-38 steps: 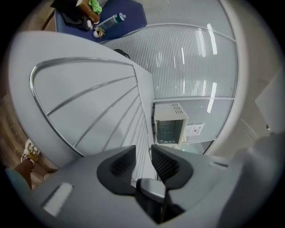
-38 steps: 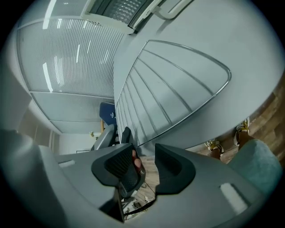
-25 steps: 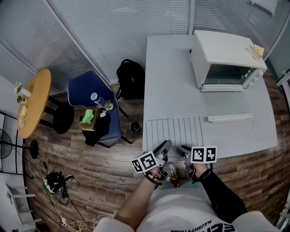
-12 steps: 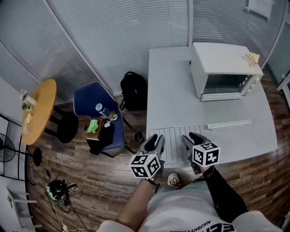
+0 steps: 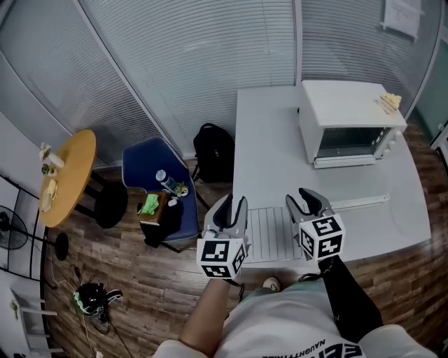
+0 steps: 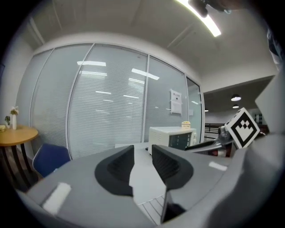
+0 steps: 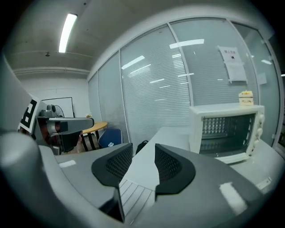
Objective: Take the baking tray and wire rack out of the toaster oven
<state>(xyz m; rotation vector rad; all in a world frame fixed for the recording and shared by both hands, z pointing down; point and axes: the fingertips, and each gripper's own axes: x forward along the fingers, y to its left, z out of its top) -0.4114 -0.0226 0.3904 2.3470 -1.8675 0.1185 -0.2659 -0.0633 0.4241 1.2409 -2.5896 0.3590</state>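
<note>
Head view gives me a white table (image 5: pixel 269 161) on a wood-plank floor (image 5: pixel 161 280), with glass walls and shut blinds (image 5: pixel 189 63) behind it. The toaster oven (image 5: pixel 350 122) stands at the table's far right. The wire rack (image 5: pixel 269 234) is out of the oven and lies flat at the near edge. A pale flat sheet with a raised rim (image 5: pixel 360 203) lies in front of the oven; it looks like the baking tray, though I can't be sure.

Both tongs are held up over the near edge with the rack between them. On the left gripper (image 5: pixel 232 204) the jaws have just been opening and stand apart on nothing. The right gripper (image 5: pixel 302 198) is released too, with only table and rack showing through the gap.

Left of the table are a black backpack (image 5: pixel 213 154), a blue chair (image 5: pixel 150 175) carrying a bottle (image 5: pixel 166 180), a dark stool (image 5: pixel 112 204) and a round wooden table (image 5: pixel 66 175). A small yellow item (image 5: pixel 390 101) sits on top of the oven. Nothing stands between the tongs and the oven.

A paper notice (image 5: pixel 401 14) hangs on the glass, its print too small to read. The shirt print (image 5: pixel 315 346) reads upside down, roughly NAUGHTYRIDE.
</note>
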